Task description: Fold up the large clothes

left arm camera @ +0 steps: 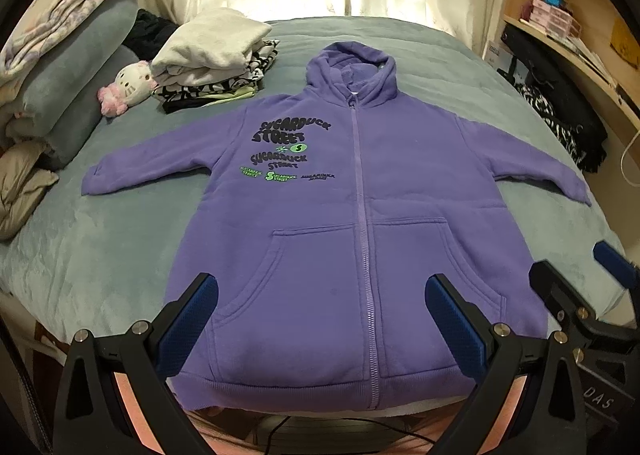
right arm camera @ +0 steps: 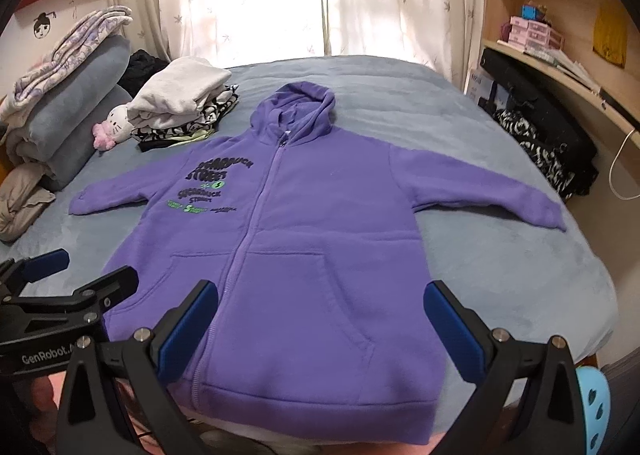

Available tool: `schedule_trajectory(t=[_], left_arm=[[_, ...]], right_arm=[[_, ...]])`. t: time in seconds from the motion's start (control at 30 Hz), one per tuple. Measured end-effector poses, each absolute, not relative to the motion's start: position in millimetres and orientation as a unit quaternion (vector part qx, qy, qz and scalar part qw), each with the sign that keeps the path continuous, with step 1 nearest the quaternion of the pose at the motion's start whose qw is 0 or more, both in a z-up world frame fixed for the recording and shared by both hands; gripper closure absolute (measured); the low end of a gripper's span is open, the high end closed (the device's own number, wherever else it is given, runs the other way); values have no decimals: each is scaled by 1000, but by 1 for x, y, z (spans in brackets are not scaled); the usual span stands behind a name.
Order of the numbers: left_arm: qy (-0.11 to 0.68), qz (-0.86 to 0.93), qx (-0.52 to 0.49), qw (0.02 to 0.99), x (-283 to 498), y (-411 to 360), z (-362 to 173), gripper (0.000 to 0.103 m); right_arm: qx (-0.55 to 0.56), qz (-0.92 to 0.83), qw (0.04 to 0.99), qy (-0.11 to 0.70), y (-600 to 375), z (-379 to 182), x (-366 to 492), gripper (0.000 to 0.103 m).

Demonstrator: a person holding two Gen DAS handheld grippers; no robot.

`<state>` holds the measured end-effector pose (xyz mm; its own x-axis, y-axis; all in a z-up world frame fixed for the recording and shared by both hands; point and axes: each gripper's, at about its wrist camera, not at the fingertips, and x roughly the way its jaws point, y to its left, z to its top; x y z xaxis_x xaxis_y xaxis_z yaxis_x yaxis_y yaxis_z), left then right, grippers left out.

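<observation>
Purple zip hoodie (left arm camera: pixel 360 223) lay flat, front up, on the grey-blue bed (left arm camera: pixel 100 255), filling mid-frame.
Its long axis ran from hem at bottom up to hood; left gripper (left arm camera: pixel 320 319) and right gripper (right arm camera: pixel 320 323) hovered released over the hem, the sleeve at frame left (left arm camera: pixel 132 171) nearer the left.
</observation>
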<state>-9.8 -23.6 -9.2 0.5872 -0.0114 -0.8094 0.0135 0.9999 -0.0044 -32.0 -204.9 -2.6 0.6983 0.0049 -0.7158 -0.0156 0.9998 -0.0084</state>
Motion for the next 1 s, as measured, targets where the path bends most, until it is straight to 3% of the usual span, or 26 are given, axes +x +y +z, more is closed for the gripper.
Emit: schedule_trajectory(t=[1.0], left_arm=[[384,-4,51,922,42,-89,36,1]], right_arm=[[77,22,942,325,-307,37,-5,0]])
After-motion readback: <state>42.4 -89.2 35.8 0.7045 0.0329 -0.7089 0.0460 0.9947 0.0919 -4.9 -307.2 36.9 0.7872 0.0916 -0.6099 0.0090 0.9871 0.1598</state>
